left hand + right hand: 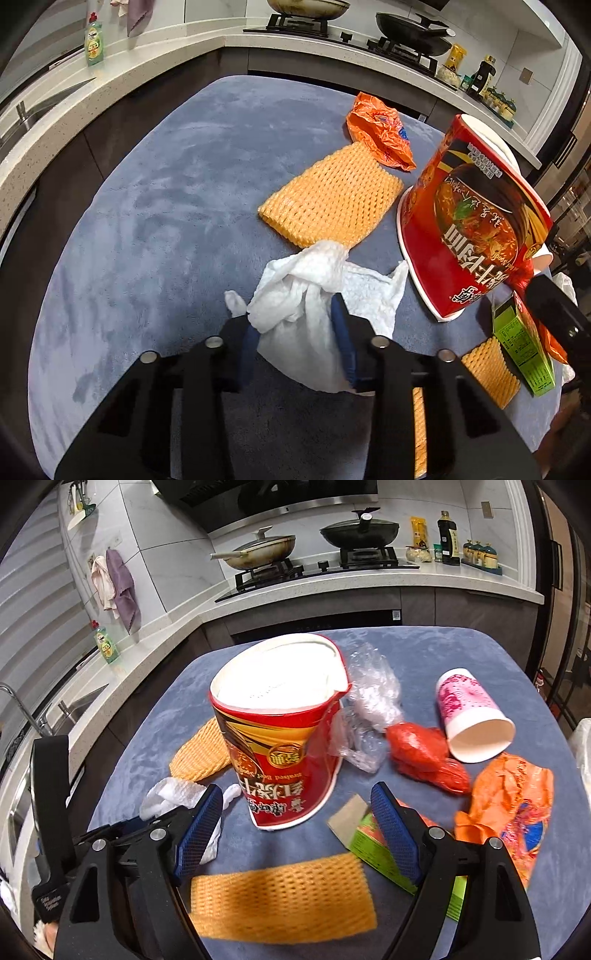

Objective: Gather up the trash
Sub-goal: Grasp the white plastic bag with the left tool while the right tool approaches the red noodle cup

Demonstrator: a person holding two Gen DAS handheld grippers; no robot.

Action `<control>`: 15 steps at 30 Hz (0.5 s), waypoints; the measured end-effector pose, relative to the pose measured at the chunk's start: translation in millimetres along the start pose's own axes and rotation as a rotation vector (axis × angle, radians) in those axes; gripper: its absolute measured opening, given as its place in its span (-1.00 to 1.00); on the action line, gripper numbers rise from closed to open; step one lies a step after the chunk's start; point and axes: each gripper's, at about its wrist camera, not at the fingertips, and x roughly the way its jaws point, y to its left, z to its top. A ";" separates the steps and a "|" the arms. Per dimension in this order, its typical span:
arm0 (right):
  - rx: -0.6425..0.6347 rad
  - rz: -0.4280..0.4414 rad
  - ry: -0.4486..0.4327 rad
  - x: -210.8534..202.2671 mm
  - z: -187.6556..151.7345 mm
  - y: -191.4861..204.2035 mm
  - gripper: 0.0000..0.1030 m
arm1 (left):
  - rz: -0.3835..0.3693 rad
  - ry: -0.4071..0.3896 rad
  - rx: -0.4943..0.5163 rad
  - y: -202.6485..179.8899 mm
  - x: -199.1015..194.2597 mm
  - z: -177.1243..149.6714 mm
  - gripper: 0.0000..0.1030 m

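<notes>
Trash lay scattered over the blue-covered desk [155, 229], and your left tongs [299, 332] had clamped onto the crumpled white paper towel [314, 295], which bunched up between the blue pads with a loose tail trailing back under them onto the cloth. That grip looked shallow: only a fold of the towel was pinched, so it could have slipped free on the lift, or the hanging tail could have dragged against the yellow foam net [332, 195] lying just ahead of those tongs. Your right tongs [297, 830] stood spread wide and gripped nothing, aimed at the upturned red noodle cup [284, 738] straight in front of them. The cup was tall, stood rim-down and leaned a little, so a push from one pad before the other reached it could have tipped it onto the clear plastic wrap [369, 709] and red bag [424, 757] beyond it. A second foam net [280, 897] lay beneath the right tongs and a green carton [373, 849] sat against the right-hand pad; closing there risked catching the carton instead of the cup. Your two tongs were also close beside each other, so they could have knocked together.
</notes>
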 end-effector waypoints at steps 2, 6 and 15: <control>0.001 0.004 0.005 7.8 1.8 3.6 0.54 | -0.013 -0.001 -0.001 1.4 0.3 2.2 -0.60; 0.003 0.006 0.004 20.3 6.2 9.0 0.54 | -0.037 -0.005 -0.008 3.1 -4.5 4.6 -0.76; 0.021 0.003 -0.008 43.1 16.7 18.6 0.63 | -0.053 -0.029 -0.004 0.7 -18.0 5.4 -0.77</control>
